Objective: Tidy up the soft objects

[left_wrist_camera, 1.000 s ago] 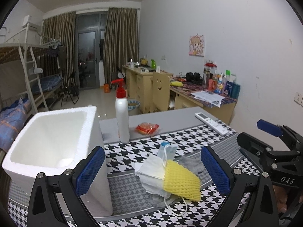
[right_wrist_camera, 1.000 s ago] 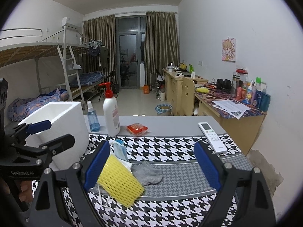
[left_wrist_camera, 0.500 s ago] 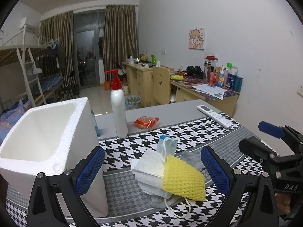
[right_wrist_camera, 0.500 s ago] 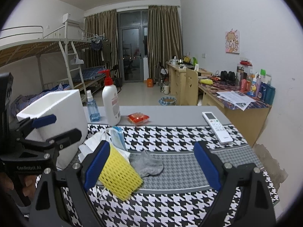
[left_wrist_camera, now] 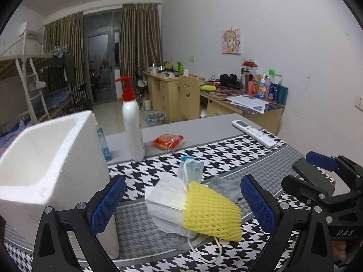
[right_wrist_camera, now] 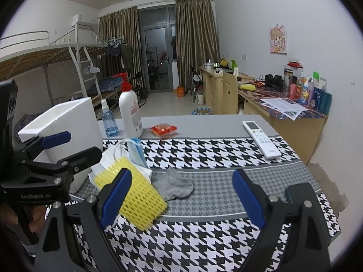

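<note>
A pile of soft things lies mid-table on the houndstooth cloth: a yellow foam net on top of white face masks, a blue mask behind them, and a grey sock to the right. A white foam box stands open-topped left of the pile. My left gripper is open, short of the pile, holding nothing. My right gripper is open too, nearer than the sock, with nothing between its fingers.
Behind the pile stand a white pump bottle, a small blue spray bottle and a red snack packet. A white remote lies at the table's right. Desks, a chair and a bunk bed fill the room beyond.
Both grippers have sunk a little towards the table, so the pile and the box sit higher and larger in view. Both pairs of jaws stayed wide apart.
</note>
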Demonstrator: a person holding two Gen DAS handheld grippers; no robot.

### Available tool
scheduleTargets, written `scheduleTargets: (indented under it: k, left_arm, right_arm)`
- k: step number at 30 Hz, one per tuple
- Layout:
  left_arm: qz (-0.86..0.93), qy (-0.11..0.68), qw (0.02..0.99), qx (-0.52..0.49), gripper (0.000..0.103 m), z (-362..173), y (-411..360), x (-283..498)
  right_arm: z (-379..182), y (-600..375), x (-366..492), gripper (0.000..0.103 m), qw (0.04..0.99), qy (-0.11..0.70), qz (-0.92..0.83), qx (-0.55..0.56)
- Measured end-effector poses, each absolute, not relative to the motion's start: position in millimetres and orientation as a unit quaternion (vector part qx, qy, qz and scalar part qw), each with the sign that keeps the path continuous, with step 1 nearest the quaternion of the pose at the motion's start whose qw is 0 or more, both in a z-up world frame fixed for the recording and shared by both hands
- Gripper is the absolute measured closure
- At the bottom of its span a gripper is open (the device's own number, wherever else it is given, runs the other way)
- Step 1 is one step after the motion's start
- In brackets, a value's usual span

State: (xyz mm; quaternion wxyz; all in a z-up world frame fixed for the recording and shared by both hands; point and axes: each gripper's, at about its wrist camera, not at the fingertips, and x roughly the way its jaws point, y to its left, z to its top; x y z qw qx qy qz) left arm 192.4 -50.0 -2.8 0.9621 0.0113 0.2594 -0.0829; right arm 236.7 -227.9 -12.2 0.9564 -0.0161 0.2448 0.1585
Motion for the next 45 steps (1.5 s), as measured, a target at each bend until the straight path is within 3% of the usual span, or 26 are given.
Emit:
scheduleTargets:
  k: [37,45]
  left_arm:
    - [-0.048,0.306,0.95,-0.023,0.007,-38,-37,210]
    - [-0.052,0.307,0.95,-0.018,0.007,-40,-36,208]
  right_arm:
    - [-51,-186,251,0.01,0.917,0.308,0.24,-0.076]
    - [-63,-173,260,0.025,0.901,0.334,0.26,-0.093]
